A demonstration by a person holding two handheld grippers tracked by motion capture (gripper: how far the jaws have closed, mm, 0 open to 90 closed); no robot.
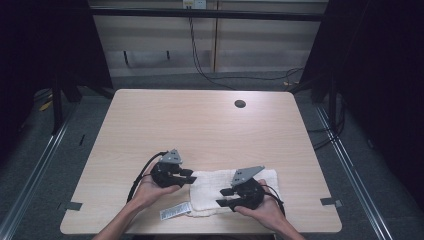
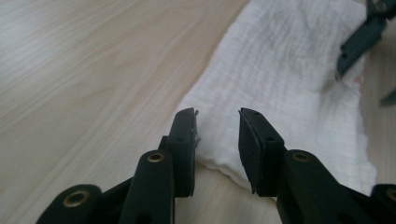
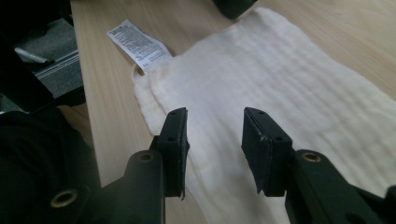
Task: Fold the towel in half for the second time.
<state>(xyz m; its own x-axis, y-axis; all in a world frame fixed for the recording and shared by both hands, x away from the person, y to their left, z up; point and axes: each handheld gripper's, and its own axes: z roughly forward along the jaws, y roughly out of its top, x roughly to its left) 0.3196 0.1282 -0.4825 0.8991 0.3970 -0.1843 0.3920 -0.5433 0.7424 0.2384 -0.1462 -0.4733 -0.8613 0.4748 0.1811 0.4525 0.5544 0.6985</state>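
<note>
Folded white cloth (image 1: 227, 192) lies flat at worktop (image 1: 200, 125) near edge, label (image 1: 175, 211) out at its corner. L claw (image 1: 191, 176) & R claw (image 1: 224, 197) part-open, empty, over opposite ends; fold appears done, little left.

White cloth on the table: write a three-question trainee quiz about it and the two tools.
1. True or false: the left tool is clamped on the white cloth.
2. What is attached to the cloth's corner near the table's front edge?
A. a printed label
B. a button
C. a zip
3. Fill in: the right tool's jaws stand ____ above the cloth.

Key: 1 false; 2 A, the printed label; 3 open.
</note>
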